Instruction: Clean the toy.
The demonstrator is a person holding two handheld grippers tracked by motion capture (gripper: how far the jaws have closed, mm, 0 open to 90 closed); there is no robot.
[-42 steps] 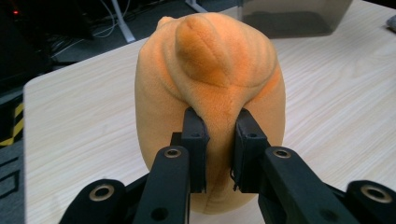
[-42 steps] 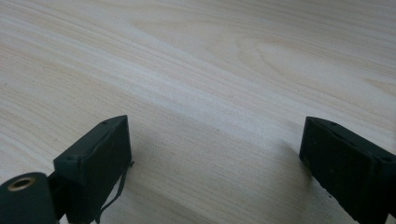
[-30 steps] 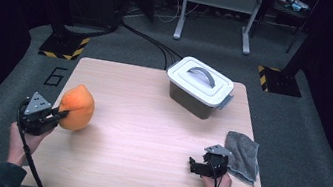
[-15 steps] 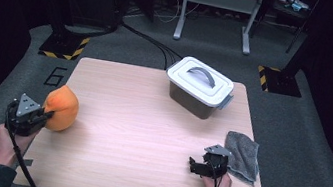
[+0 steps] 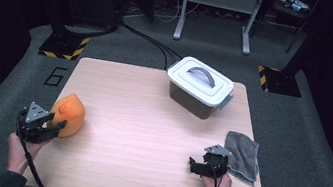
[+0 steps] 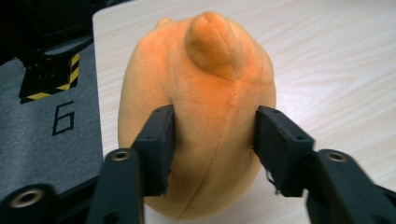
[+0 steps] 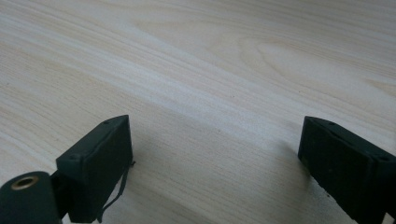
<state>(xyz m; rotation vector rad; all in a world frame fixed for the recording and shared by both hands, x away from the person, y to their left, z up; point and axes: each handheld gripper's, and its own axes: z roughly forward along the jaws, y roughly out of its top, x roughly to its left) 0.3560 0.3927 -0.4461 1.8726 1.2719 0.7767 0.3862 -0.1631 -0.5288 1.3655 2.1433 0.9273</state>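
Note:
An orange plush toy (image 5: 69,113) rests on the wooden table (image 5: 140,119) near its left edge. My left gripper (image 5: 56,124) holds it from the near side. In the left gripper view the two black pads (image 6: 159,144) dent the toy (image 6: 210,93) on both sides. These jaws have just been opening, with the toy still between them. My right gripper (image 5: 192,166) lies low near the front right of the table, pointing left. Its jaws (image 7: 215,158) stand wide apart over bare wood, with nothing between them.
A grey lidded box (image 5: 199,86) with a handle stands at the back right of the table. A grey cloth (image 5: 242,155) lies crumpled at the right edge, just behind the right gripper. Dark floor with cables and stand feet surrounds the table.
My left gripper has carried the orange toy left and down until it rests by the table's left edge. The right gripper has not moved.

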